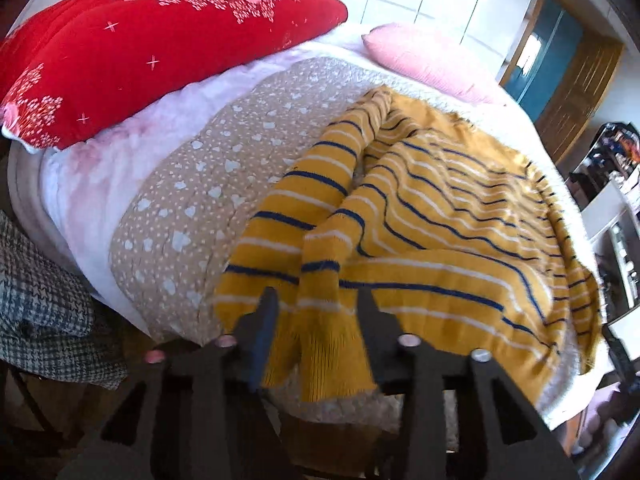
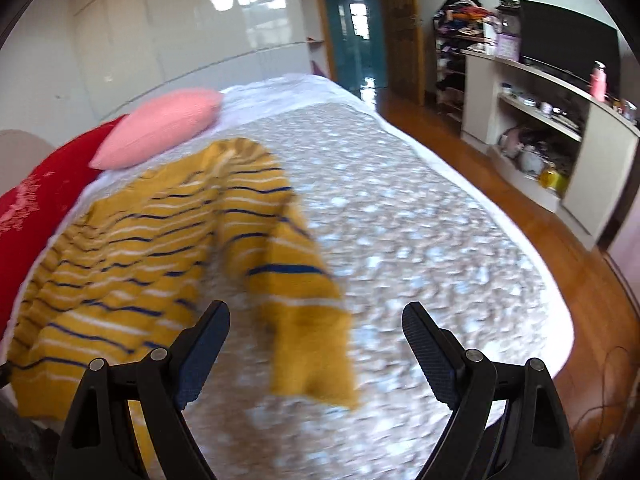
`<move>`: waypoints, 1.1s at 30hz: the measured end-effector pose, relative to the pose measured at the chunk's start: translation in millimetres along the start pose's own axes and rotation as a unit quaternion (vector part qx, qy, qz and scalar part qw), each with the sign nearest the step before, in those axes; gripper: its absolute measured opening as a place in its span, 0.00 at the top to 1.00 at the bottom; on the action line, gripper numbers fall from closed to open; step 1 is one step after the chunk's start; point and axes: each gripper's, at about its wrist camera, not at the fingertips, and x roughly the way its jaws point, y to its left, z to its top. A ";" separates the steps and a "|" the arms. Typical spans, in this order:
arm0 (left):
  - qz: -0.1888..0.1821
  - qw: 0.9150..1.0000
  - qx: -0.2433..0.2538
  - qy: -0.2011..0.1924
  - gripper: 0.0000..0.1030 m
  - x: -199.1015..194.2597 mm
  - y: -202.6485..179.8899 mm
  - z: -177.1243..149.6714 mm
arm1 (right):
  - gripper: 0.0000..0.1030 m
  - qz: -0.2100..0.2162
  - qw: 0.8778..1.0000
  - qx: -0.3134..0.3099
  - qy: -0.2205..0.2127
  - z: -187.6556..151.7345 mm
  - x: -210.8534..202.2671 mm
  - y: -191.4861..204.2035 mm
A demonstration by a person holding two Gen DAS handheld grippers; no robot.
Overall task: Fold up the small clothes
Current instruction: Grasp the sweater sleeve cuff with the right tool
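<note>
A mustard-yellow sweater (image 1: 440, 220) with navy and white stripes lies spread on the bed, also seen in the right wrist view (image 2: 120, 260). One sleeve (image 1: 320, 240) runs toward my left gripper (image 1: 318, 304), and its ribbed cuff (image 1: 320, 360) hangs loosely between the two fingers, which stand partly apart and do not seem to press it. The other sleeve (image 2: 288, 272) lies on the bed cover, blurred, its end just beyond my right gripper (image 2: 316, 320). That gripper is wide open with nothing between its pads.
The bed carries a beige dotted quilt (image 1: 180, 200) (image 2: 420, 240), a red pillow (image 1: 140, 48) and a pink pillow (image 1: 420, 60). A checked cloth (image 1: 40, 300) lies off the bed's left side. A shelf unit (image 2: 540, 120) and wooden floor (image 2: 580, 272) are to the right.
</note>
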 end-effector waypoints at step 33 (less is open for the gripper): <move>-0.019 1.000 0.018 -0.011 0.34 -20.8 -29.6 -10.1 | 0.37 0.154 0.985 0.004 0.076 -21.4 -7.2 -12.4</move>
